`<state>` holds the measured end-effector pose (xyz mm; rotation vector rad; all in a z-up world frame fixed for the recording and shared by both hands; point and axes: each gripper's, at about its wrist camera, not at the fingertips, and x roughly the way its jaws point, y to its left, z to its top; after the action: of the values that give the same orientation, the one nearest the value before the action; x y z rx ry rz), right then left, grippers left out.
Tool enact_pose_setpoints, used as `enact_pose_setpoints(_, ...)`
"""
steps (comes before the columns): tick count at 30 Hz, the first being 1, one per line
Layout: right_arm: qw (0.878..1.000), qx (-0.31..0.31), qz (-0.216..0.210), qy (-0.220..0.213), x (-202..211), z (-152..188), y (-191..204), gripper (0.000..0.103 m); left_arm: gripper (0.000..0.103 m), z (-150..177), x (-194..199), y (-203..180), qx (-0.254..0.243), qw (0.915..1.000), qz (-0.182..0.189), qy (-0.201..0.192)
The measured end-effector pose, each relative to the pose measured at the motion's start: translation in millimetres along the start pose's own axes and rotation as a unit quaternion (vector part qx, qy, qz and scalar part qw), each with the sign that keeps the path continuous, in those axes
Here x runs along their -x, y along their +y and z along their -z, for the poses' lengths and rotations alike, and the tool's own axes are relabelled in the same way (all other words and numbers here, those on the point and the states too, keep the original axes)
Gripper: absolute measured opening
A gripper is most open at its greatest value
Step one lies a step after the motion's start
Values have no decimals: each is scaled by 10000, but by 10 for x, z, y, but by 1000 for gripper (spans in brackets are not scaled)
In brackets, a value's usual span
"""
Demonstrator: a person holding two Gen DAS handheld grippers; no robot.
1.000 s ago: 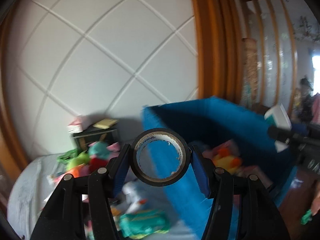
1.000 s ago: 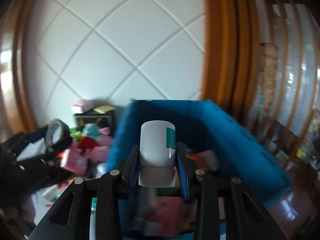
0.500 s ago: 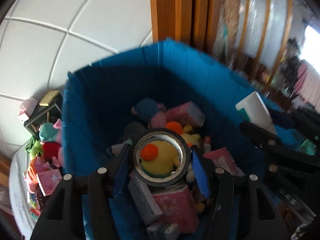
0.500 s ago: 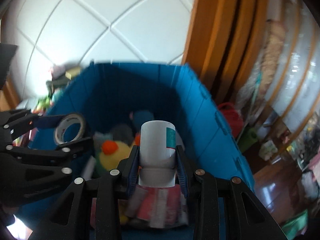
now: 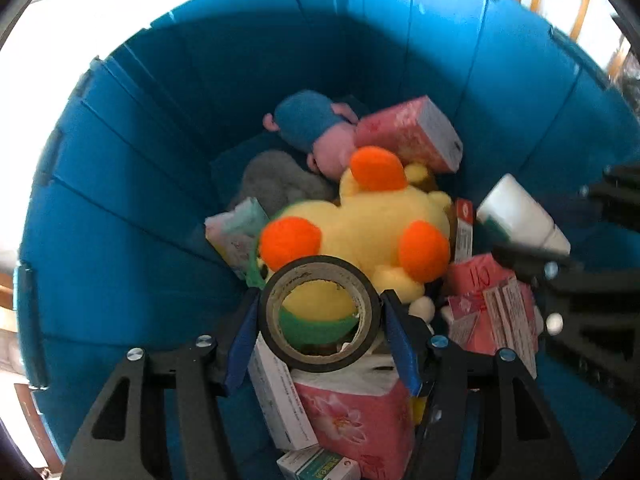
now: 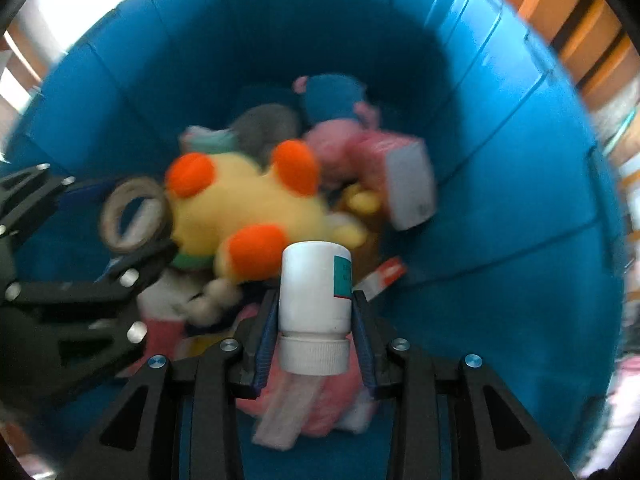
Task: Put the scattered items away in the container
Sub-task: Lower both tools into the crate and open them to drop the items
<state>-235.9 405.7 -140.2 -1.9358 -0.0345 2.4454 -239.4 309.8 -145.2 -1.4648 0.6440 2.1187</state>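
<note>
Over the blue bin (image 5: 132,184): my left gripper (image 5: 319,322) clamps a tape roll (image 5: 318,314) at lower centre, my right gripper (image 6: 315,312) a white bottle (image 6: 314,292).

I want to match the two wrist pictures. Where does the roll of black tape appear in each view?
Left wrist view: the roll of black tape sits low in the centre, between the left gripper's fingers.
Right wrist view: it is at the left edge, blurred.
Shared landmark: the yellow plush toy with orange patches, just beside the tape.
</note>
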Motion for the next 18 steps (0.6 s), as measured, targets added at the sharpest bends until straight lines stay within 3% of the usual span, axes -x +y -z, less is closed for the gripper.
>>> enact_pose_setpoints(3, 9998, -13, -188, -2, 26, -36, -12, 35, 58, -4, 15, 0, -28, 10000, -67, -49)
enact_pose_setpoints(7, 9996, -131, -118, -206, 67, -135, -5, 35, 58, -1, 17, 14, -3, 9999, -76, -73)
enact_pose_setpoints(18, 9998, -145, -86, -84, -6, -169, 23, 38, 58, 1, 4, 55, 118, 9999, 21, -59)
